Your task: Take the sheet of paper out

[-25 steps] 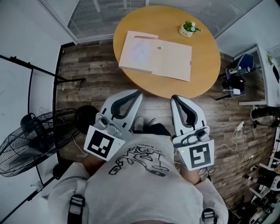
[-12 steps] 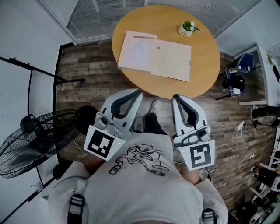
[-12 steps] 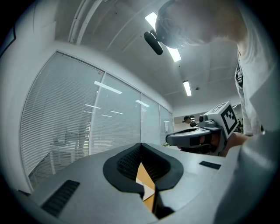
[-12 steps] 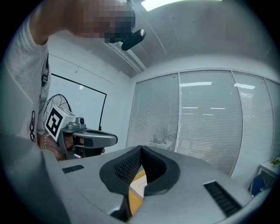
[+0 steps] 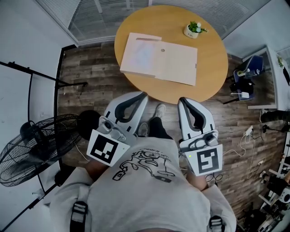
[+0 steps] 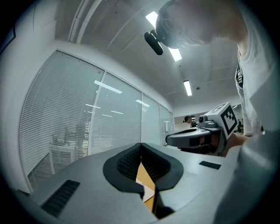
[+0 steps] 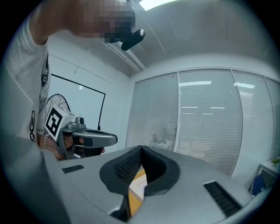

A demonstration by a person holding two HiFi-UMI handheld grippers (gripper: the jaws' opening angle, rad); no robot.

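A flat beige folder [image 5: 174, 61] lies on the round wooden table [image 5: 213, 68], with a paler sheet of paper [image 5: 139, 50] at its left end. My left gripper [image 5: 143, 94] and right gripper [image 5: 180, 100] are held side by side in front of the person's chest, short of the table's near edge and apart from the folder. In the left gripper view the left gripper [image 6: 140, 144] has its jaws meeting at the tips, empty. The right gripper [image 7: 141, 148] in its own view is also shut and empty. A strip of table shows through each gap.
A small potted plant [image 5: 195, 29] stands at the table's far right. A black floor fan [image 5: 31, 149] and a thin black stand [image 5: 31, 72] are at the left. Cables and equipment [image 5: 267, 181] crowd the floor at the right. Window blinds [image 5: 99, 13] run behind the table.
One of the person's shoes has come forward between the grippers, and the table has shifted slightly left in the head view. Both grippers keep their places and stay shut.
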